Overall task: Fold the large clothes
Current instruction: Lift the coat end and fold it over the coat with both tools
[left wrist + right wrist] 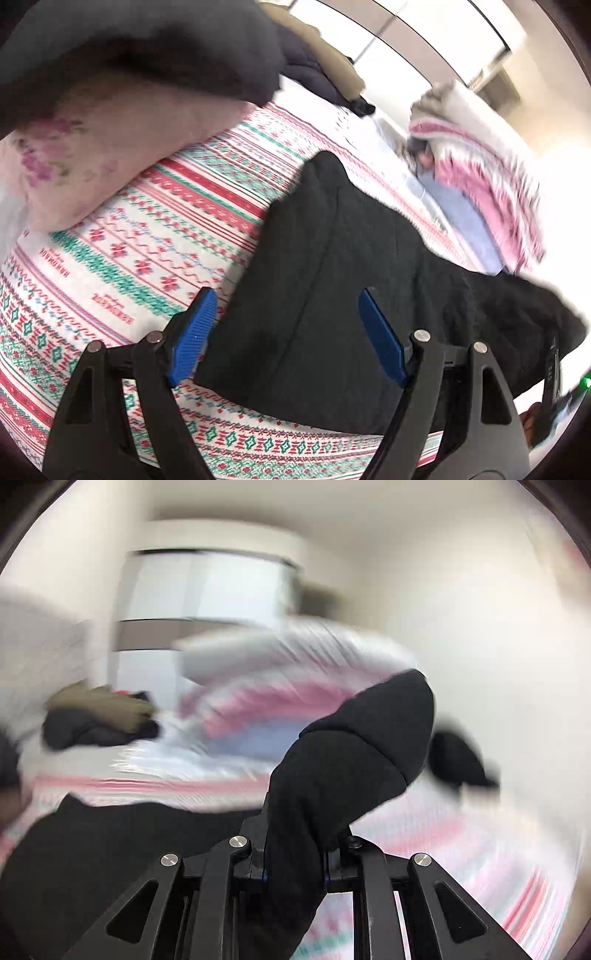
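A large black garment [332, 277] lies partly folded on a patterned bed sheet [147, 229]. My left gripper [286, 332] is open, its blue pads [194, 336] spread above the garment's near left edge and holding nothing. My right gripper [295, 871] is shut on a bunched black sleeve or cuff [351, 760] of the garment and holds it lifted above the bed. The rest of the garment [92, 849] lies low at the left of the right wrist view, which is motion-blurred.
A pink floral pillow [110, 147] and a dark grey cloth [147, 48] lie at the upper left. A heap of dark and tan clothes [325, 74] lies at the far side. A pink, white and blue bundled quilt [480, 184] lies at the right.
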